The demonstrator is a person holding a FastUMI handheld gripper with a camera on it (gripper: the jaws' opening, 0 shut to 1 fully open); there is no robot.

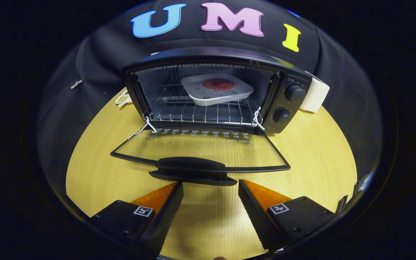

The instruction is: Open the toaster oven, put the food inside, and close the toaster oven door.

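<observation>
Glass door (pixel 200 148) down ahead, tool (pixel 211 185) open, empty

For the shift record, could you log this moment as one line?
gripper: open, empty, just short of door handle | oven door: down | plate of food: on rack | next: close door

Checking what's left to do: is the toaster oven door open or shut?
Open. The door lies folded down flat, handle just ahead of the open tongs; the plate with food sits on the rack inside.

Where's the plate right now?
In the gripper view the plate sits on the rack inside the open oven, beyond the lowered door and the open gripper.
</observation>
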